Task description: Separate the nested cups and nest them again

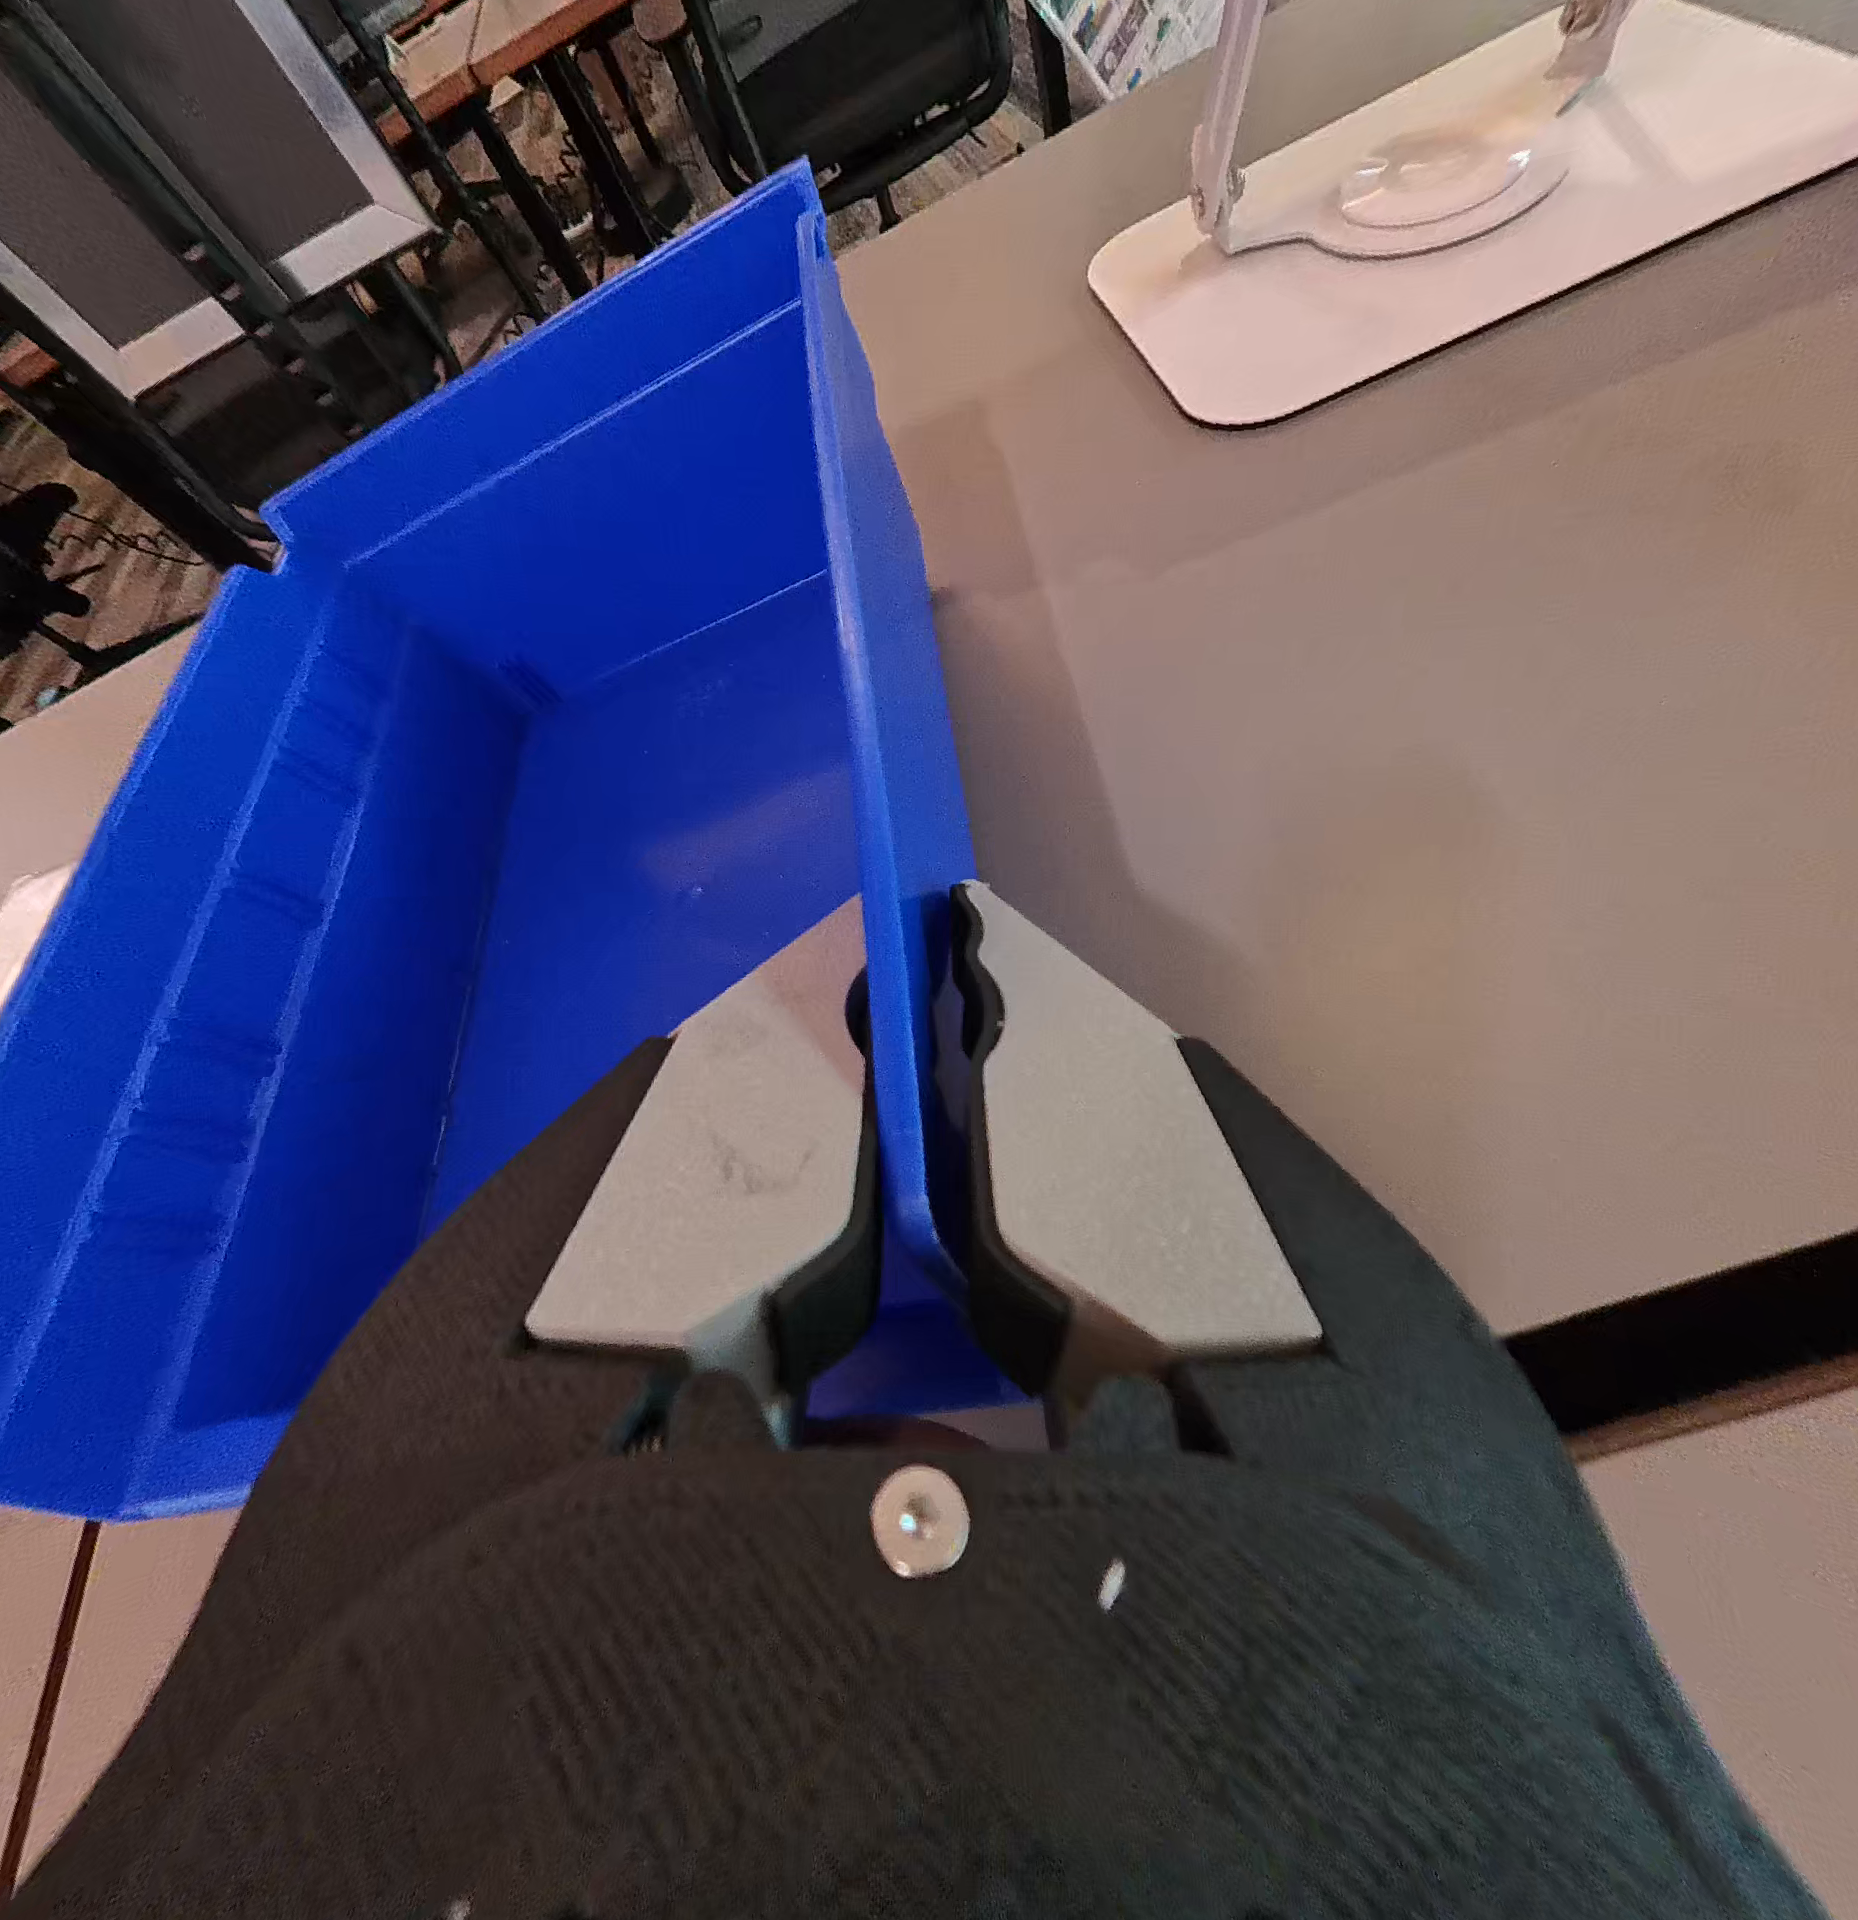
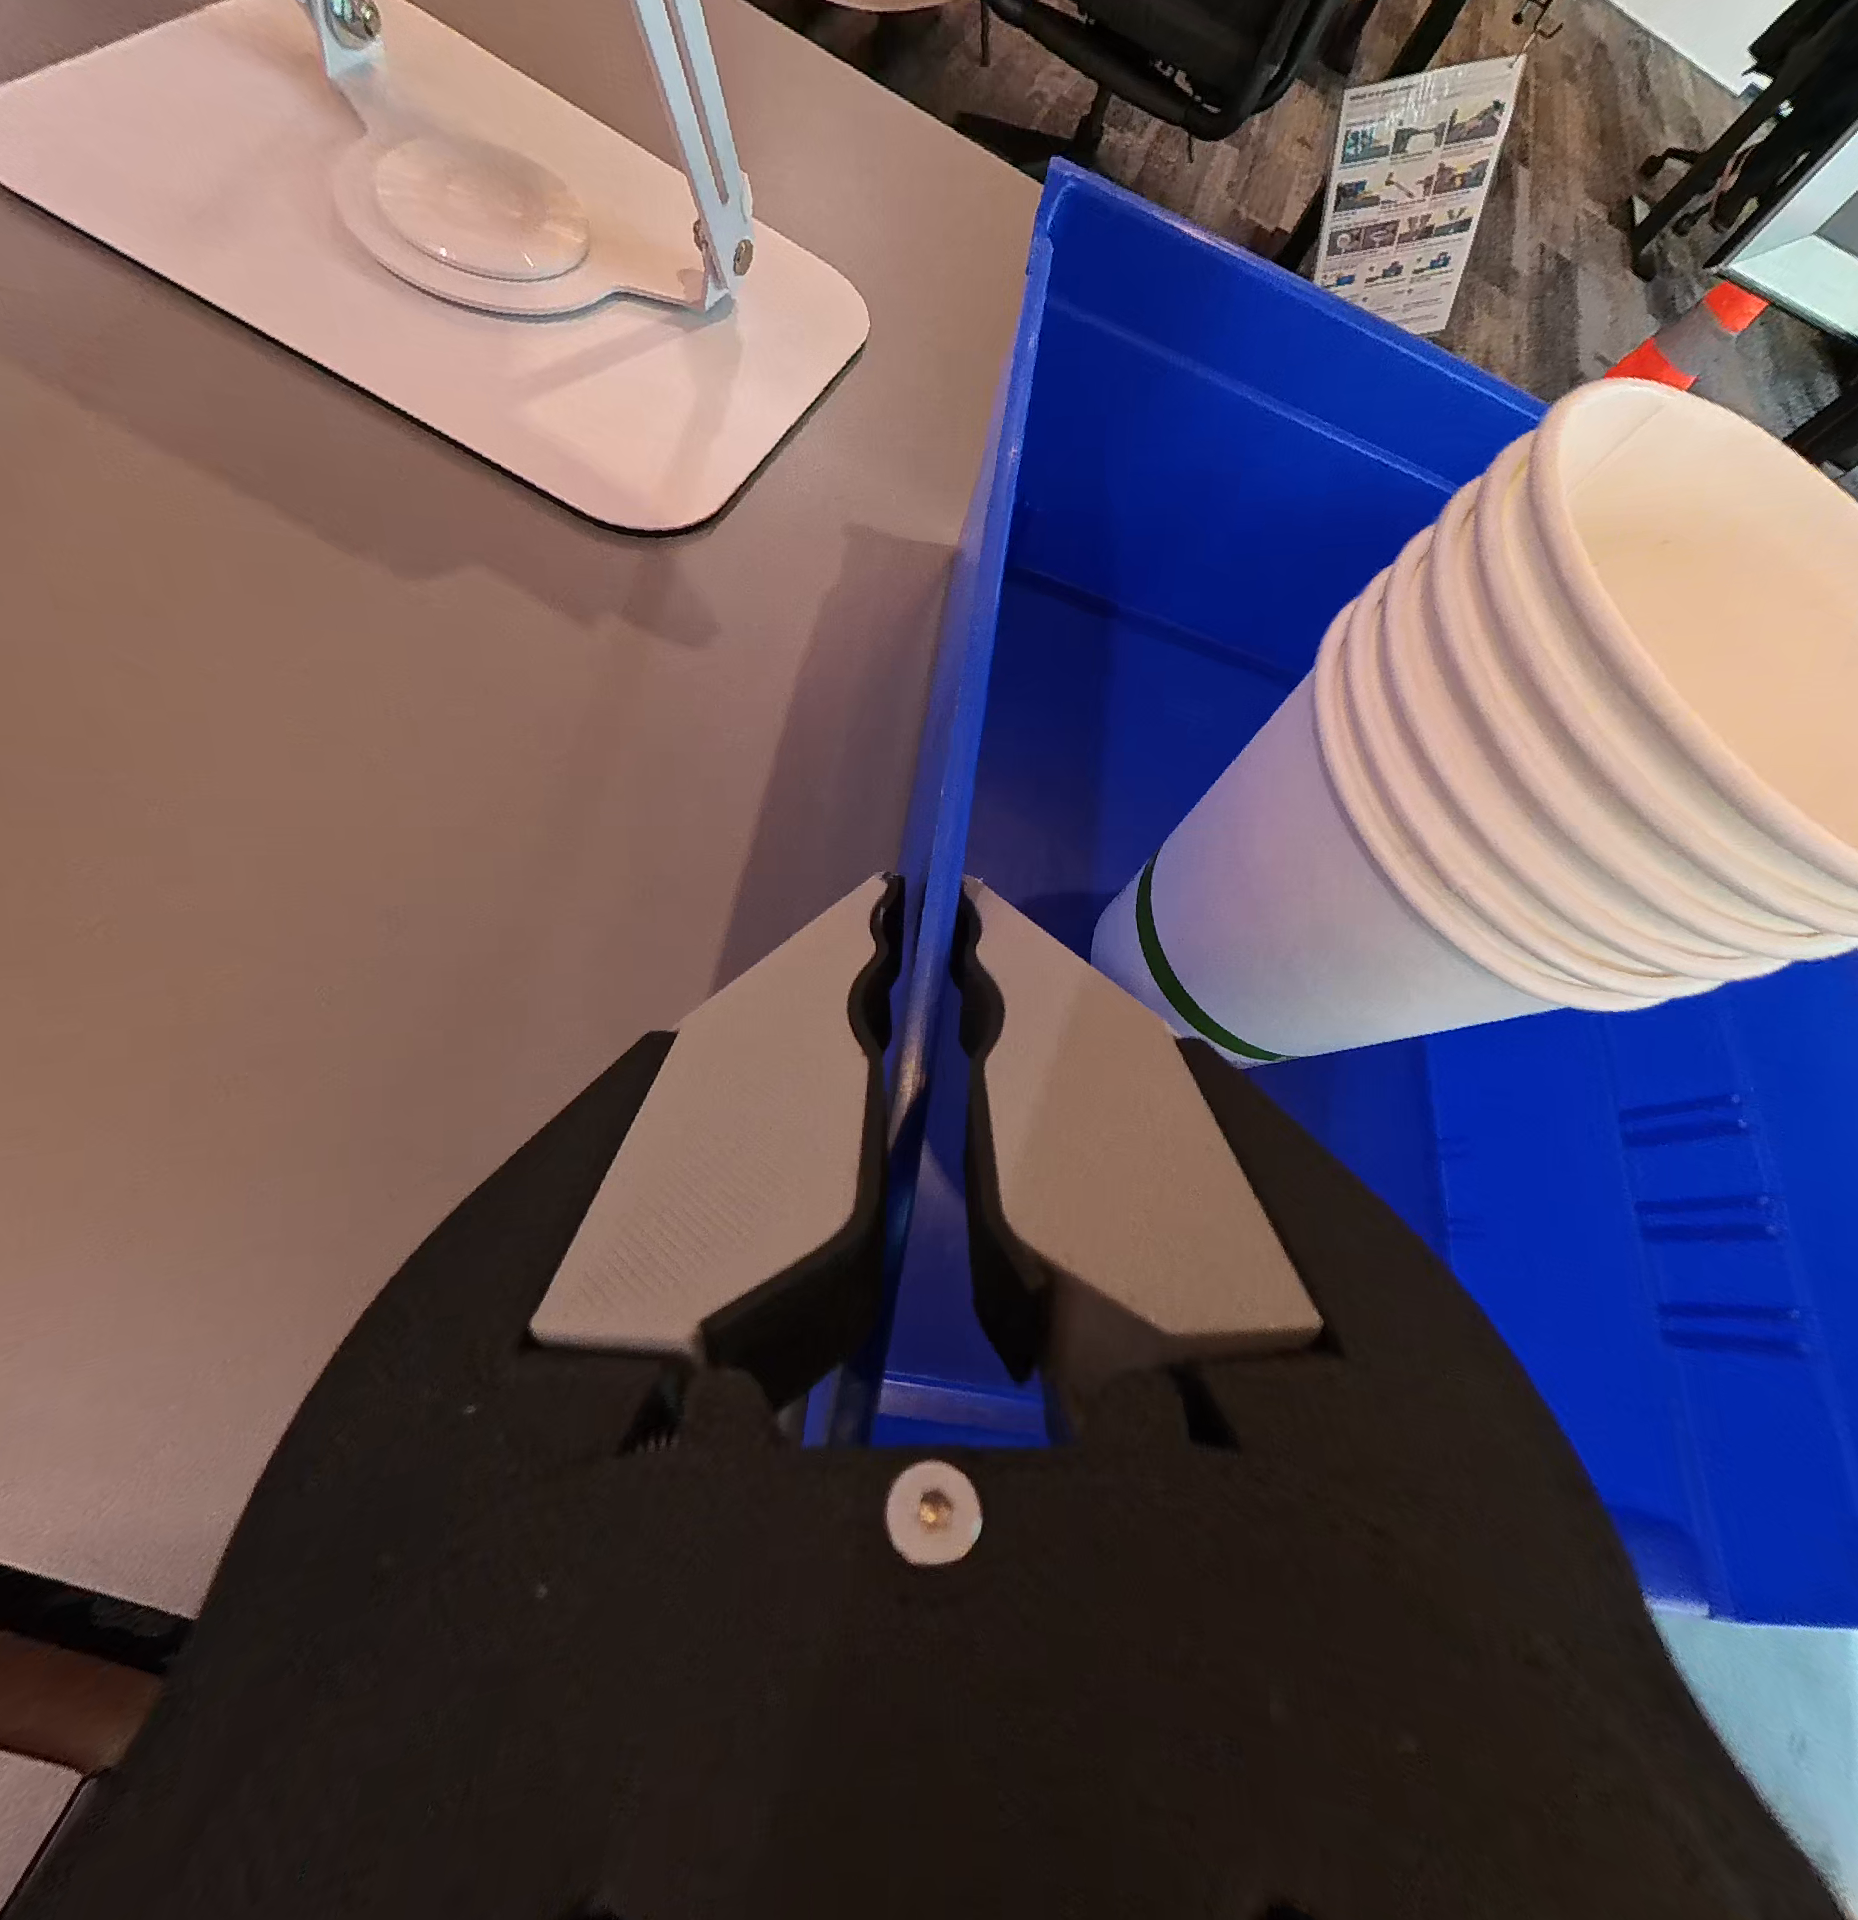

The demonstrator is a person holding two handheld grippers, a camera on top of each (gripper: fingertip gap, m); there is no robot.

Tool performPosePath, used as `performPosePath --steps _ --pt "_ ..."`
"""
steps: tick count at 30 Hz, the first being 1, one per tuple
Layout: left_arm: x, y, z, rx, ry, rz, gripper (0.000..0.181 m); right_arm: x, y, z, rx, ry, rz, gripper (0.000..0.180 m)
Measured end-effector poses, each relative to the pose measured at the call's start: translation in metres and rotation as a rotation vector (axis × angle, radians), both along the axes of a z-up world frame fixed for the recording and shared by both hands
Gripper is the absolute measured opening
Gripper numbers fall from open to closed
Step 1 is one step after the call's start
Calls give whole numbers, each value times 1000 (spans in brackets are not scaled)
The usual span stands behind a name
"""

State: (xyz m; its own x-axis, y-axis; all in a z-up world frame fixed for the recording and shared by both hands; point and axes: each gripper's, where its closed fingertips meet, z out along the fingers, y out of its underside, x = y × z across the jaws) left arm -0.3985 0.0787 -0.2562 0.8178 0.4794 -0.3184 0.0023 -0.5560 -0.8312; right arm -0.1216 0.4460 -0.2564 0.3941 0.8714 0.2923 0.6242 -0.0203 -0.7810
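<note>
Grey-brown surface (image 2: 405,790), office floor and chair legs beyond its far edge; a white stand with a flat base (image 2: 551,343) sits well apart from the work.

Left claw (image 1: 917,1049) is clenched on the side wall of a blue bin (image 1: 613,582); that bin looks empty from this view. Right claw (image 2: 930,997) is likewise clamped on a wall of a blue bin (image 2: 1216,499). I cannot tell whether these are two bins or one.

Nested paper cups (image 2: 1590,707), white with a green band near the bottom, lean inside the right-view bin, rims toward the camera, untouched by either claw.

My reading: separation is not yet begun; I am only positioning or steadying bins. The next move calls for releasing one wall, then taking the stack's lower body in one claw and the top rim in the other.
</note>
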Motion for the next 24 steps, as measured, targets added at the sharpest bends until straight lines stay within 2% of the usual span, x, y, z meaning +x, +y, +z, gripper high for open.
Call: performPosePath --steps 6,10,17,24 --pt "10 -26 18 67 -58 -14 6 8 2 -1 -1 -16 -1 3" --pt "14 -52 33 119 -74 -29 6 22 -15 -1 0 -56 36 3" --pt "28 -93 51 107 -33 -51 6 52 -81 1 -73 -61 208 3" --pt "48 -119 79 126 28 -68 6 33 -169 2 -23 -122 383 2"
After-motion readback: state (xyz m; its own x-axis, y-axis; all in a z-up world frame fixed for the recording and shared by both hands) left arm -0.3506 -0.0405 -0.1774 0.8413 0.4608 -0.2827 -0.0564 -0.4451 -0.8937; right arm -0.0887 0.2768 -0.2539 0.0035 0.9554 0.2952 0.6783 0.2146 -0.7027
